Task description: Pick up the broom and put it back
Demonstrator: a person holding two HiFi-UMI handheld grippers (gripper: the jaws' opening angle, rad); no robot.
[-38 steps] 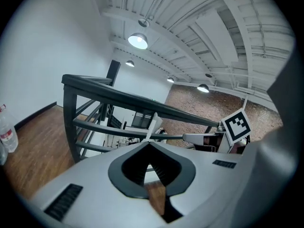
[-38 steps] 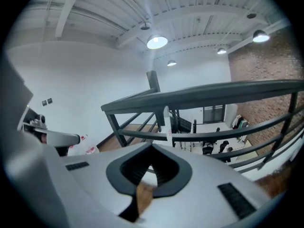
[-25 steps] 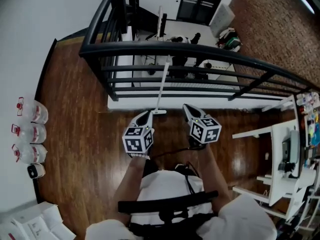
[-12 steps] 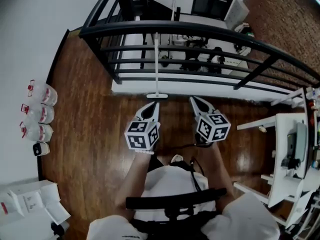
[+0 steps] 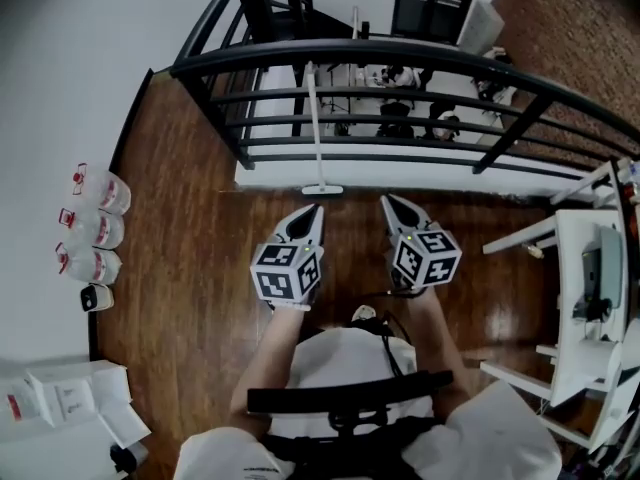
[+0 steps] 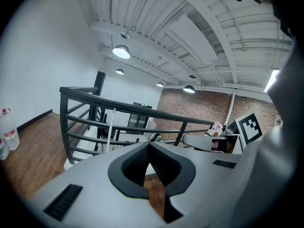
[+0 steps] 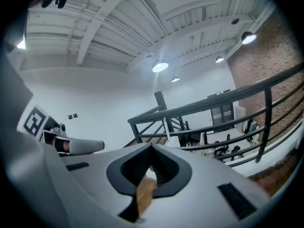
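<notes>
Broom (image 5: 314,128) stands near-upright in upper centre of head view, leaning on black railing (image 5: 400,53). Broom head (image 5: 322,190) sits on wood floor (image 5: 190,268), just ahead of both tongs. Left tongs (image 5: 314,210) & right tongs (image 5: 386,201) are each closed tip to tip w/ nothing in them. Thin white pole + small head: prob light, stiff, smooth, so may slip or swing. Best hold approx mid-pole, second tongs lower to steady.
</notes>
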